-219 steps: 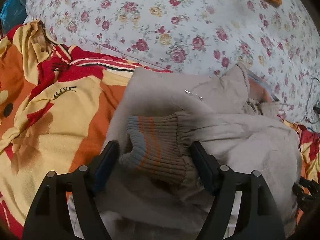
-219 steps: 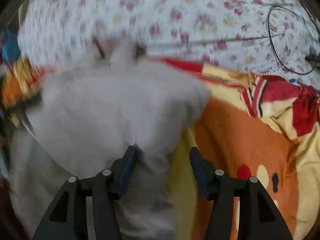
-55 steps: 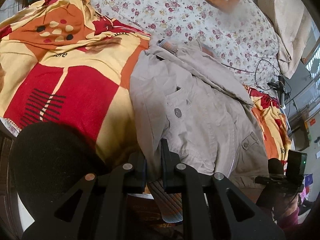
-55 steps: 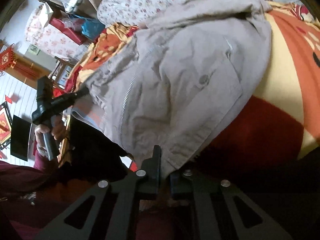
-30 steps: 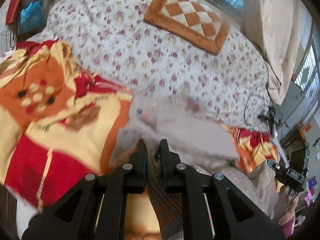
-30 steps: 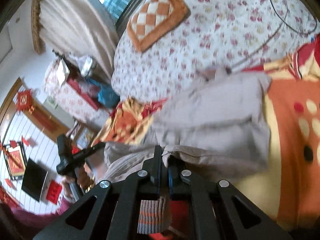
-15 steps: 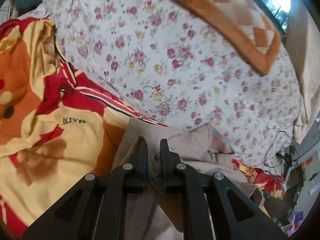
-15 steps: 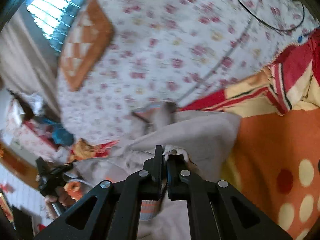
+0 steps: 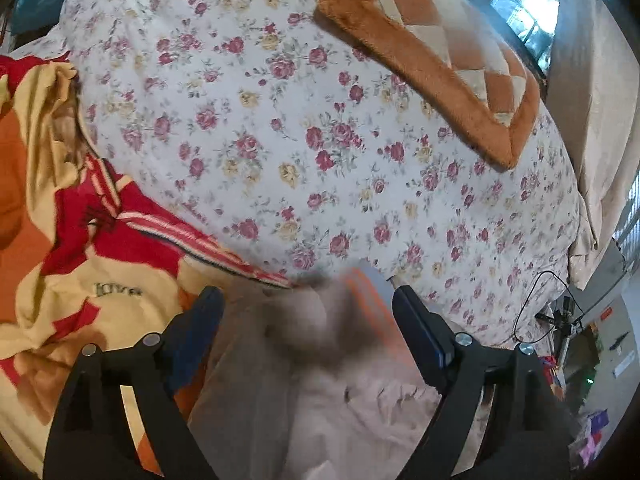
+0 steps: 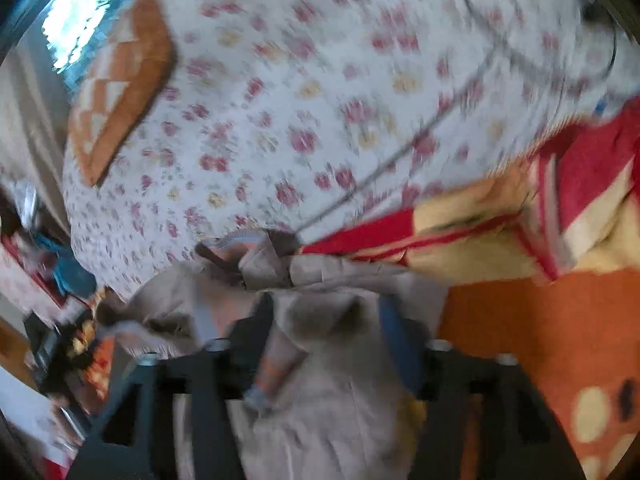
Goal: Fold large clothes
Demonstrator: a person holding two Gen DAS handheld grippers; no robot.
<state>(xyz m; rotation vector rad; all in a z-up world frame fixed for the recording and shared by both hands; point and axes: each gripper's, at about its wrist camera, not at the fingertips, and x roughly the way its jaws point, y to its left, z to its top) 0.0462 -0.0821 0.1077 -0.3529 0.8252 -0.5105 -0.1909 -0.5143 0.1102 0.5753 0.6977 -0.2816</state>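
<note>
The beige jacket (image 9: 320,392) lay bunched on the bed, resting on the orange, red and yellow blanket (image 9: 80,292) just below the flowered quilt (image 9: 320,152); its hem with the striped ribbed band (image 9: 368,304) showed blurred at the far edge of the heap. The left hand-held gripper (image 9: 306,312) stood over that edge with its jaws wide apart, having just been opening; the cloth lay between them but neither pad pressed on it. In the right wrist view, which was smeared by motion, the right hand-held gripper (image 10: 328,320) also had its jaws parted after just opening; a fold of the jacket (image 10: 328,400) rose between the fingers, loose rather than pinched. An orange checked cushion (image 9: 452,56) sat on the quilt farther back; a thin dark cable (image 10: 400,152) ran across the quilt.
</note>
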